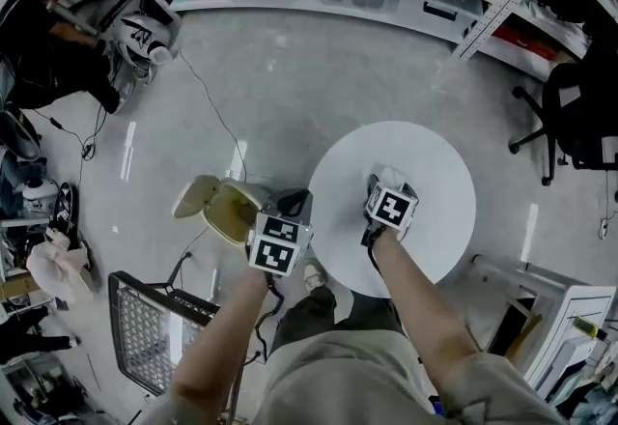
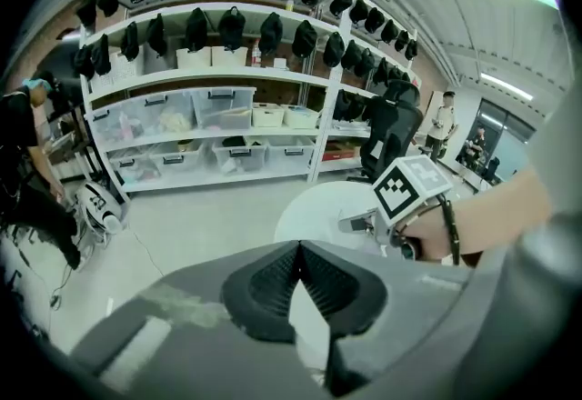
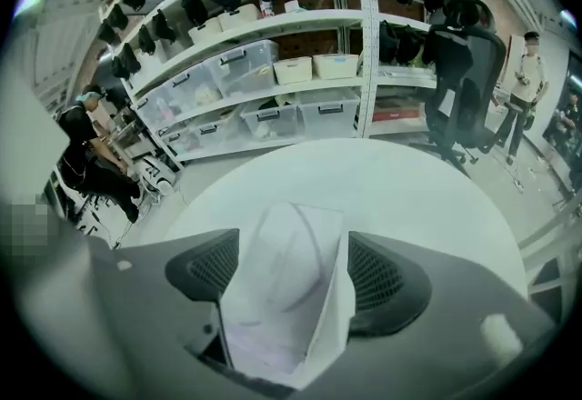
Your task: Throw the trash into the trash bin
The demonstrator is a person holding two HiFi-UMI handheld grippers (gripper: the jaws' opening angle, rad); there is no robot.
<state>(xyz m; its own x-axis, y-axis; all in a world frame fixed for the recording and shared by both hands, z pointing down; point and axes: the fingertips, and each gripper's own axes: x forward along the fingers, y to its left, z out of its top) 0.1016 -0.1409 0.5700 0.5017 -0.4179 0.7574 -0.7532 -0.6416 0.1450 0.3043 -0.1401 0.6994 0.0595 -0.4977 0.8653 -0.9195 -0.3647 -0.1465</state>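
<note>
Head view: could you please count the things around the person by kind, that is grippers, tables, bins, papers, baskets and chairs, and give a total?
Grippers: 2 (left gripper, right gripper)
Round white table: 1
Trash bin: 1
White paper: 1
Wire basket: 1
Office chair: 1
Total: 7

Trash bin (image 1: 230, 211) partly behind left gripper (image 1: 288, 207)

Two hand-held grippers: the left hand-held gripper (image 2: 298, 245) and the right hand-held gripper (image 3: 291, 266). One white paper (image 3: 282, 307), one round surface (image 1: 435, 172), one trash bin (image 1: 232, 212), one wire basket (image 1: 145, 326), one office chair (image 1: 579, 114), one white helmet (image 1: 145, 39).
</note>
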